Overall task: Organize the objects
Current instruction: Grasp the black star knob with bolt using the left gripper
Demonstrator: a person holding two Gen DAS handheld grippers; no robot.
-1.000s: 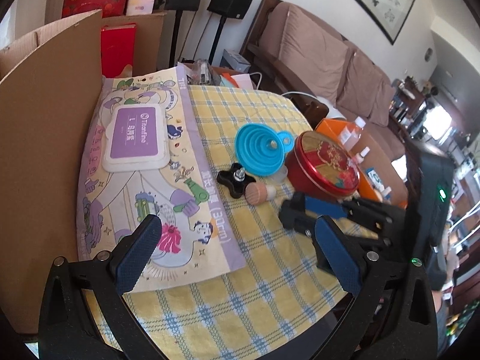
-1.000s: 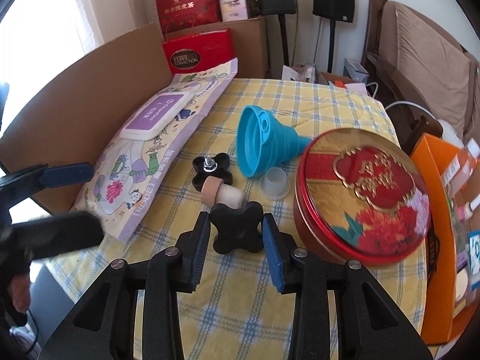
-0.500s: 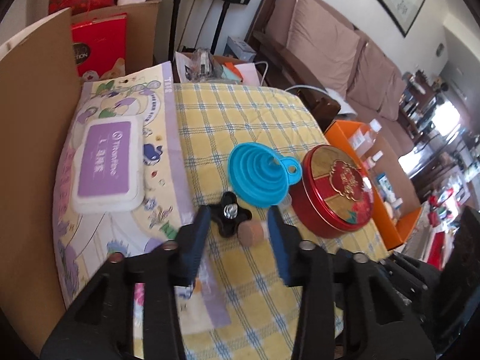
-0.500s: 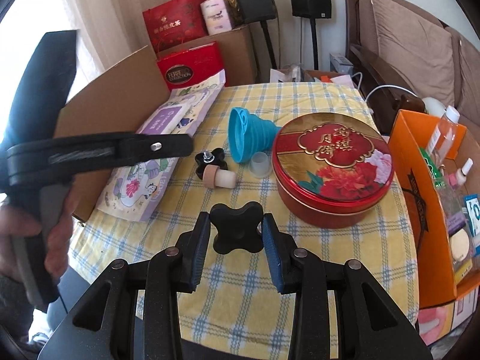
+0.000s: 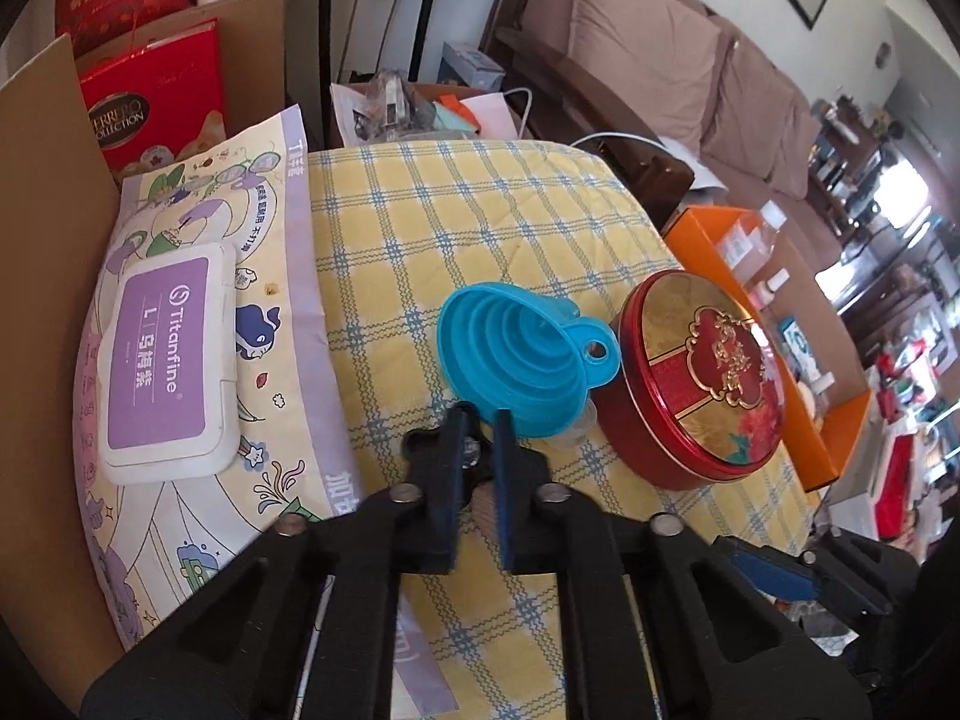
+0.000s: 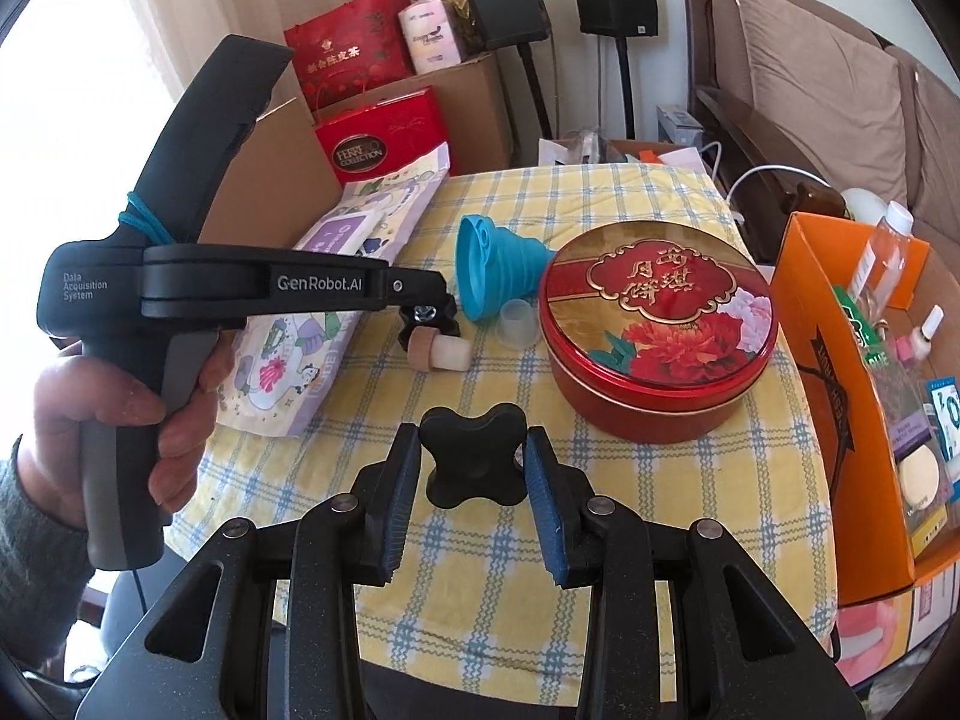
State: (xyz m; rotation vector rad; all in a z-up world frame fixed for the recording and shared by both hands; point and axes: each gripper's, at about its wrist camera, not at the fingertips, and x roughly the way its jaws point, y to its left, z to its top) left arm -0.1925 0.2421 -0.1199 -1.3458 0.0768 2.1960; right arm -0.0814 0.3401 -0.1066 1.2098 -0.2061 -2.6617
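My right gripper [image 6: 472, 467] is shut on a black four-lobed knob [image 6: 472, 463] and holds it above the yellow checked tablecloth [image 6: 600, 204]. My left gripper [image 5: 478, 429] is closed around a second black knob with a metal bolt [image 5: 469, 455], down on the cloth; it also shows in the right wrist view [image 6: 427, 315] under the left gripper's tip. A cork stopper [image 6: 438, 354] lies beside that knob. A blue collapsible funnel [image 5: 516, 354] lies on its side just beyond. A red and gold round tin [image 5: 699, 372] stands at the right.
A large wet-wipes pack [image 5: 168, 354] lies along the left, against a cardboard wall [image 5: 42, 192]. A small clear cap [image 6: 519, 324] sits by the tin. An orange box [image 6: 852, 372] of bottles stands off the table's right. Red gift boxes [image 5: 156, 102] stand behind.
My left gripper moved forward and down onto the bolted knob and closed its jaws on it. My right gripper drew back and up with its knob.
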